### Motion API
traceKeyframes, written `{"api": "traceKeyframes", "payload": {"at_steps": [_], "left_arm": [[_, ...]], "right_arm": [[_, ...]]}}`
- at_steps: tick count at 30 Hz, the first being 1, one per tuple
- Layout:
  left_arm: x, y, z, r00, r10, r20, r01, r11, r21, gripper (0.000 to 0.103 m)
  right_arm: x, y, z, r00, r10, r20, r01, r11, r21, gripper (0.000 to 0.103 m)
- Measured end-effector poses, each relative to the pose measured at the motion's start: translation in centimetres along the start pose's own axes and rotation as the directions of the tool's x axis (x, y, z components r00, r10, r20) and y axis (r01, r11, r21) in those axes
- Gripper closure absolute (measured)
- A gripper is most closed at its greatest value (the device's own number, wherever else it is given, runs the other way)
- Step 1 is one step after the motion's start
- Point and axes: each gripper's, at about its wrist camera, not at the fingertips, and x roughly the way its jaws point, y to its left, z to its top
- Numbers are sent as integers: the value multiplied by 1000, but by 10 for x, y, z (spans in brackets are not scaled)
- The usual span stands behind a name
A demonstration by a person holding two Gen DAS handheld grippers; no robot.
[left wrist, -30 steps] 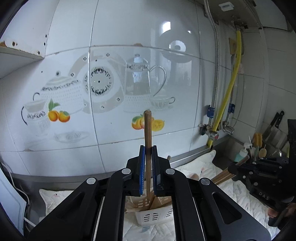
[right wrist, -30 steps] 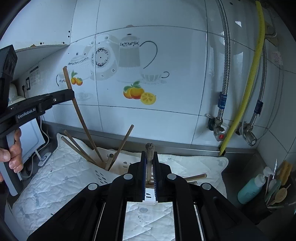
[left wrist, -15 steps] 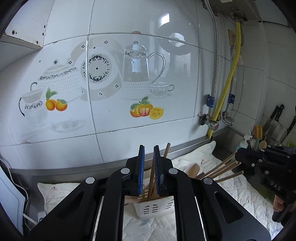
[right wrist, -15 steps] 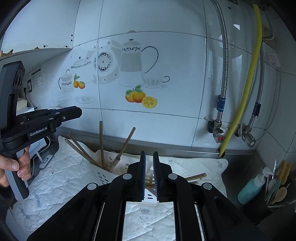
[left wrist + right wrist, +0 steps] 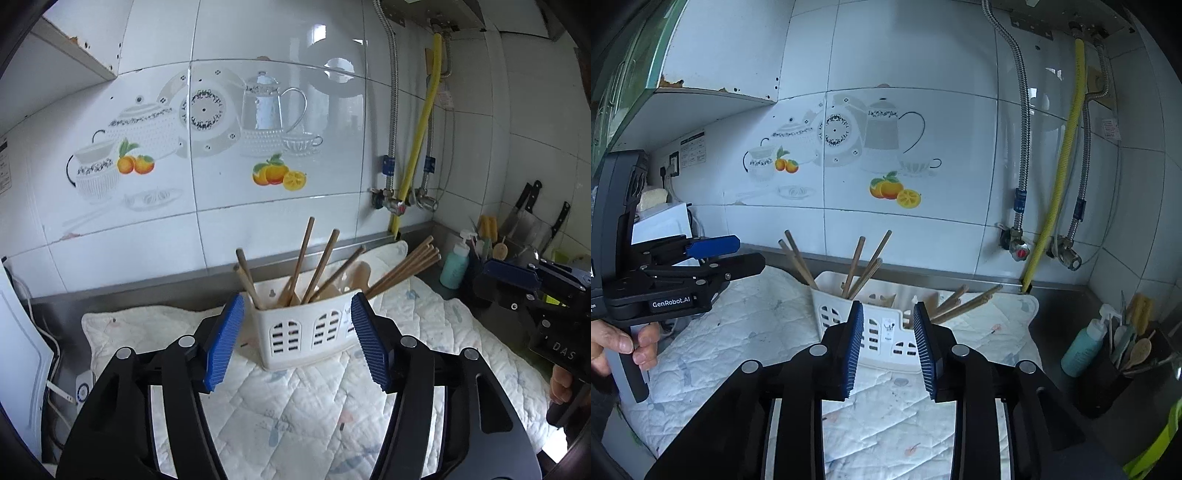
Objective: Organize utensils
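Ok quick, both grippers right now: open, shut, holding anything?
Left gripper: open, jaws just opened, nothing between them; the caddy stands beyond.
Right gripper: open, narrower, jaws just opened, holding nothing.

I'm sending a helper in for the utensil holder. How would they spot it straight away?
Find the tiled wall printed with teapots and oranges; below it a white quilted mat covers the counter. The white plastic utensil caddy stands on that mat near the wall. It alone has arched, slotted windows in its front and wooden chopsticks fanning out of its top.
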Motion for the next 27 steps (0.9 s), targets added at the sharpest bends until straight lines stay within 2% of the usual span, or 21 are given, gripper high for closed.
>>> {"api": "traceKeyframes", "payload": {"at_steps": [4, 6, 12, 14, 19, 27], "left_arm": [[-11, 3, -30, 999, 5, -33, -5, 1000, -19, 33], [-16, 5, -44, 999, 10, -48, -11, 1000, -29, 25], [-30, 6, -82, 997, 18, -79, -21, 999, -44, 13], [-34, 6, -90, 996, 28, -85, -31, 998, -45, 10], [-43, 7, -106, 995, 39, -95, -44, 998, -52, 5], [-48, 9, -124, 992, 50, -119, -59, 996, -71, 5]], "right_arm": [[-13, 9, -28, 1000, 8, -14, -7, 999, 45, 60], [-17, 14, -43, 999, 10, -31, -8, 998, 63, 54], [-29, 30, -77, 998, 9, -67, -4, 997, 77, 39], [-34, 35, -85, 998, -3, -70, 9, 997, 74, 29], [-39, 43, -102, 996, -17, -91, 23, 998, 65, 21], [-43, 45, -121, 994, -2, -113, 13, 995, 101, 18]]}}
